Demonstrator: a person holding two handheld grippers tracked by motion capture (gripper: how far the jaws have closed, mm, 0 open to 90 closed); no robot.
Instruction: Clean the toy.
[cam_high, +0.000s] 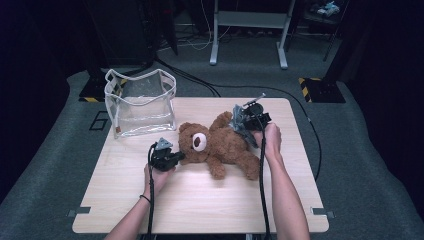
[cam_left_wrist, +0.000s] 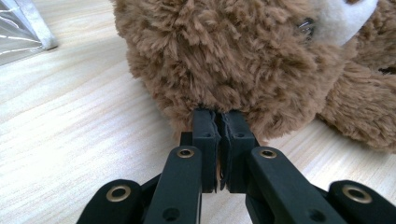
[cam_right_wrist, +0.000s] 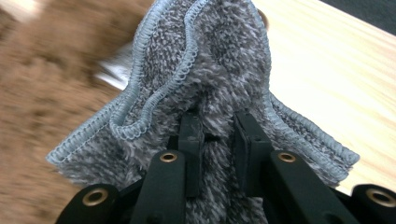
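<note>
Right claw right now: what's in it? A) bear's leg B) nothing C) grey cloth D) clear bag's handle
C: the right claw is clamped on a bunched grey cloth with a stitched edge, held over the teddy bear.

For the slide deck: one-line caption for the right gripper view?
Right tongs shut on a bunched grey cloth, held over the brown teddy bear on the wooden table.

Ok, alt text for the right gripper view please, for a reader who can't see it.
The right gripper is shut on a bunched grey cloth with a stitched pale blue edge, held up close to the camera. Behind it at the left is the blurred brown fur of a teddy bear, and at the right the light wooden table.
</note>
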